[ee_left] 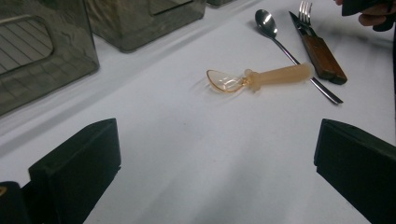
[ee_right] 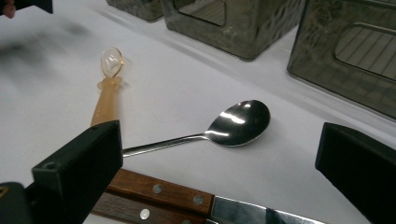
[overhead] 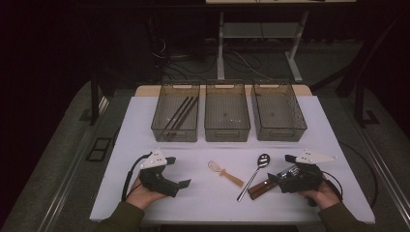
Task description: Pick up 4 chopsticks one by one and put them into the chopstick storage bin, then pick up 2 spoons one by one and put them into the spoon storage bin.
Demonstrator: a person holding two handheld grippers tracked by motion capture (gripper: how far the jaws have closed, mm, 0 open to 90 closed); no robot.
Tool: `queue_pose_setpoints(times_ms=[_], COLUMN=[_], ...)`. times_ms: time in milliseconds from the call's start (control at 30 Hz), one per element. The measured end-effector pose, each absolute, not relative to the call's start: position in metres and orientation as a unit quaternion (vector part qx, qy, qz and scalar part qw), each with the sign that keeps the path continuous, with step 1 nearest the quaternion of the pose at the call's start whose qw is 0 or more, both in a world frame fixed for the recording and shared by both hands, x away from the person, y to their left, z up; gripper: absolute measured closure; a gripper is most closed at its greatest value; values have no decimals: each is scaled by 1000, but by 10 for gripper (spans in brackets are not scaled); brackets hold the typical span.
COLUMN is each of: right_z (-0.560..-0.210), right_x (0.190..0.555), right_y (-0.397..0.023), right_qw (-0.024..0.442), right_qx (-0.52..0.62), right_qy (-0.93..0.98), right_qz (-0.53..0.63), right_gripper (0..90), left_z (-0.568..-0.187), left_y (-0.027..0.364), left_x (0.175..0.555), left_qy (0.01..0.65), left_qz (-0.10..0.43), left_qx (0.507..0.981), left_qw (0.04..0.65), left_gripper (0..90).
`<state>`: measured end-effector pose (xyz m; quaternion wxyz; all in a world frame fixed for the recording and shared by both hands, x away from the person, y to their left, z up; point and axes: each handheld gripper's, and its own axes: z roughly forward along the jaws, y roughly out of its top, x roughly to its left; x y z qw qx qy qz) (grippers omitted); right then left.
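Knife (ee_right: 205, 200) cut off at bottom edge of right gripper view, handle partly behind left jaw. Fork (ee_left: 304, 10) tines clipped at top edge of left gripper view. Bins' (ee_left: 42, 51) tops cropped there.

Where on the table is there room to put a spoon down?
Bare cloth lies between the left gripper and the plastic spoon, also before the bins. It is crowded around the metal spoon, knife and right gripper.
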<state>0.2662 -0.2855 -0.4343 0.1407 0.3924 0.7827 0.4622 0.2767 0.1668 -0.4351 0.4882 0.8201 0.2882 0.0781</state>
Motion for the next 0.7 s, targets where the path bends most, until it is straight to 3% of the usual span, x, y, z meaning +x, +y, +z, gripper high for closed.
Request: queue_pose_setpoints(times_ms=[700], right_z=[-413], right_x=[280], right_y=[-299], right_qw=[155], right_qx=[396], right_qy=[786], right_qz=[449], right_gripper=[8], left_z=[-439], left_y=[166], left_x=[277], left_qy=[287], left_qz=[75], left_qx=[822], left_qw=[485], left_gripper=[0])
